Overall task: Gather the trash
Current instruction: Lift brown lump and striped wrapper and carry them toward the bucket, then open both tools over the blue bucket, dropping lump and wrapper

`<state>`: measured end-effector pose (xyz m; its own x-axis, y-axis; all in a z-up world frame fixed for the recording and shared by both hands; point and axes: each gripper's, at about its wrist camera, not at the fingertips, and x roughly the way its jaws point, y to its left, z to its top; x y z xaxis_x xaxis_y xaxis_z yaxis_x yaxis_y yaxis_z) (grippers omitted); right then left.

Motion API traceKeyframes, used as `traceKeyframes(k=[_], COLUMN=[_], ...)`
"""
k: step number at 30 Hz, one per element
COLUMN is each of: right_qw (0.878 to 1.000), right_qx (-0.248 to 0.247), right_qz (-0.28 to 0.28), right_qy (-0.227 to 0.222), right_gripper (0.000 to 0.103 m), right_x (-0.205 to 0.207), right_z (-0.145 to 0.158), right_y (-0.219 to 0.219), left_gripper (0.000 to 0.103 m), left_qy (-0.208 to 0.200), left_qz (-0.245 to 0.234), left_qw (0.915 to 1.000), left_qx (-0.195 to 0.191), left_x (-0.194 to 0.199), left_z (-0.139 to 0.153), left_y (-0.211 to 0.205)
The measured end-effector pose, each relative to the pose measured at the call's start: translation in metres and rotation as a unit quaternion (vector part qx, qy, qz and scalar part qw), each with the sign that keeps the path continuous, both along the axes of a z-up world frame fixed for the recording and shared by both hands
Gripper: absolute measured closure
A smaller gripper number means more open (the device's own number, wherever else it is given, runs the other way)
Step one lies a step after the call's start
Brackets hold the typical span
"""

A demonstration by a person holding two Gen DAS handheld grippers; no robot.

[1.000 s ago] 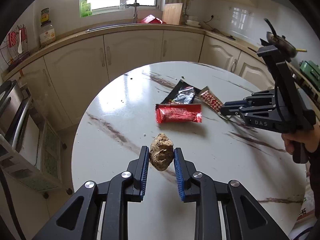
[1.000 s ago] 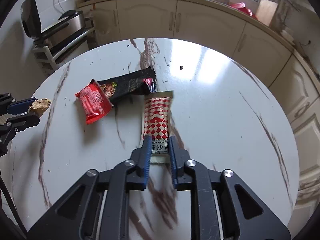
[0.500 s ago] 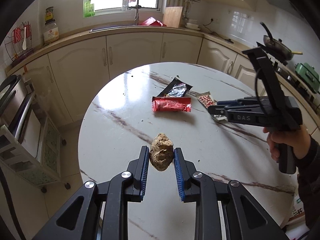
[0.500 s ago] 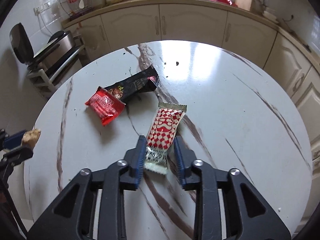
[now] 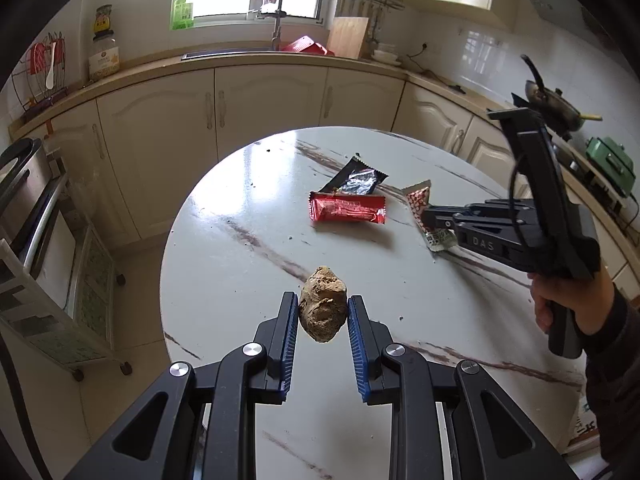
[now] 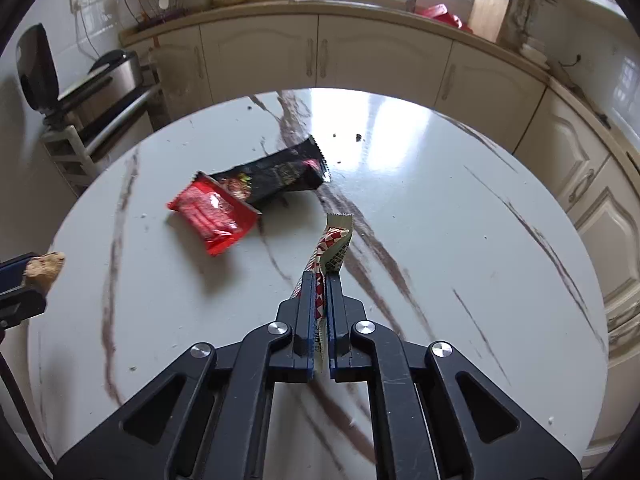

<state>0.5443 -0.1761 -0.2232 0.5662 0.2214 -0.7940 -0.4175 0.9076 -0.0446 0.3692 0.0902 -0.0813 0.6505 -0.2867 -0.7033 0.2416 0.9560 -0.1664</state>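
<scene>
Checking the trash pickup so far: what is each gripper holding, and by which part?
The left gripper pinches a brown lump across its middle. The right gripper is shut on the red-checked wrapper, clamping its near end.

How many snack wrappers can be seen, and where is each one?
3. The red wrapper lies flat on the table. The black wrapper lies just behind it, touching it. The checkered wrapper is pinched in the right gripper. None seems hidden.
</scene>
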Motion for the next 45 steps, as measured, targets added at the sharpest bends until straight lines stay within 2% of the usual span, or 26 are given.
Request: traceKeyframes(k=[3, 6, 10, 14, 19, 23, 29, 34, 36, 39, 42, 45], right_qw=[0.999, 0.997, 0.991, 0.978, 0.965, 0.963, 0.961, 0.962, 0.962, 0.968, 0.971, 0.973], right_qx=[0.032, 0.061, 0.093, 0.132, 0.143, 0.123, 0.086, 0.062, 0.057, 0.058, 0.066, 0.075], right_qz=[-0.002, 0.024, 0.087, 0.159, 0.218, 0.235, 0.236, 0.216, 0.208, 0.191, 0.181, 0.174], right_qy=[-0.011, -0.03, -0.042, -0.025, 0.013, 0.05, 0.119, 0.156, 0.166, 0.153, 0.142, 0.134], right_gripper=[0.098, 0.098, 0.098, 0.098, 0.098, 0.098, 0.097, 0.088, 0.074, 0.063, 0.061, 0.06], right_x=[-0.019, -0.048, -0.092, -0.136, -0.167, -0.175, -0.164, -0.146, -0.14, -0.133, -0.126, -0.122], right_z=[0.017, 0.039, 0.06, 0.059, 0.029, -0.016, -0.091, -0.143, -0.153, -0.154, -0.146, -0.137], right_y=[-0.002, 0.012, 0.065, 0.137, 0.22, 0.278, 0.331, 0.351, 0.353, 0.346, 0.338, 0.334], left_gripper=[0.082, 0.082, 0.082, 0.082, 0.082, 0.082, 0.082, 0.082, 0.082, 0.082, 0.076, 0.062], left_qy=[-0.006, -0.014, -0.023, -0.015, 0.011, 0.048, 0.107, 0.142, 0.147, 0.149, 0.157, 0.158], left_qz=[0.002, 0.016, 0.044, 0.088, 0.165, 0.219, 0.244, 0.245, 0.241, 0.235, 0.24, 0.252], left_qw=[0.9999, 0.9994, 0.9978, 0.9953, 0.9859, 0.9743, 0.963, 0.9579, 0.9579, 0.9588, 0.9561, 0.9529], left_qx=[-0.013, -0.028, -0.044, -0.037, -0.028, -0.022, -0.04, -0.05, -0.053, -0.056, -0.059, -0.057], left_x=[-0.009, -0.024, -0.054, -0.089, -0.136, -0.162, -0.167, -0.147, -0.132, -0.116, -0.096, -0.081], left_z=[0.003, 0.006, 0.008, 0.001, -0.025, -0.06, -0.115, -0.151, -0.158, -0.171, -0.182, -0.187], left_y=[0.01, 0.029, 0.067, 0.113, 0.186, 0.233, 0.261, 0.268, 0.269, 0.271, 0.273, 0.273])
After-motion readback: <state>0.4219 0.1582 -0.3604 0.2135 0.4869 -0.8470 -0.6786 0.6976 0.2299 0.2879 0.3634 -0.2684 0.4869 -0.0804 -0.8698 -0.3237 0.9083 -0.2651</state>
